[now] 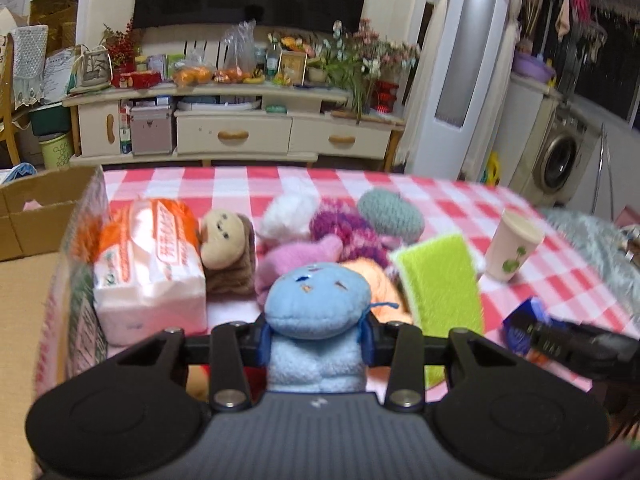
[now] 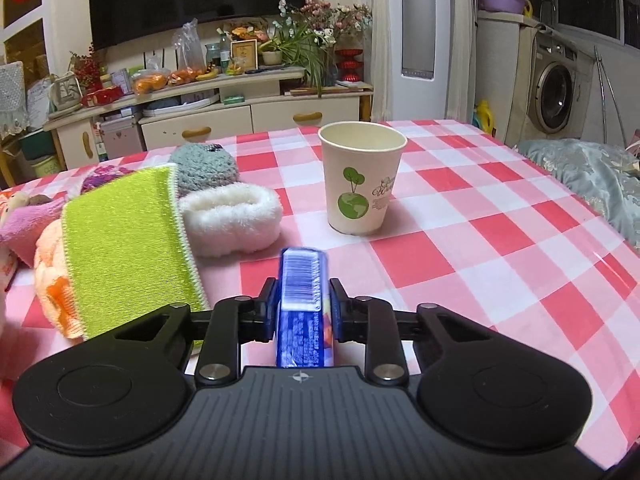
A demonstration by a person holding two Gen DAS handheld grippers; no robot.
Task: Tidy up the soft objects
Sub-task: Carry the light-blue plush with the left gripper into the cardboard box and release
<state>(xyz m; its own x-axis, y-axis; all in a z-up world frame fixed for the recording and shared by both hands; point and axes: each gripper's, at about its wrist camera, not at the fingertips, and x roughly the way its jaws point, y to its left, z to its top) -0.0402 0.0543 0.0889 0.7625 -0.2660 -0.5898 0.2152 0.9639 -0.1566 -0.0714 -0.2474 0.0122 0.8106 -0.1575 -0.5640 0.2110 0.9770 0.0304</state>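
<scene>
My left gripper [image 1: 316, 338] is shut on a light blue plush toy [image 1: 318, 300], held above the red-checked table [image 1: 440, 200]. Beyond it lie a tissue pack [image 1: 148, 264], a brown plush [image 1: 226, 244], pink [image 1: 296, 260], purple [image 1: 348, 228], white [image 1: 288, 212] and grey [image 1: 390, 212] soft items, and a green cloth [image 1: 440, 284]. My right gripper [image 2: 303, 300] is shut on a blue packet [image 2: 302, 300], low over the table. To its left are the green cloth [image 2: 124, 240], an orange towel [image 2: 50, 276] and a white fluffy item [image 2: 230, 218].
A paper cup [image 2: 360, 176] stands upright on the table ahead of my right gripper; it also shows in the left wrist view [image 1: 514, 246]. A cardboard box [image 1: 40, 204] sits left of the table. A grey cushion [image 2: 592, 176] lies at the table's right edge.
</scene>
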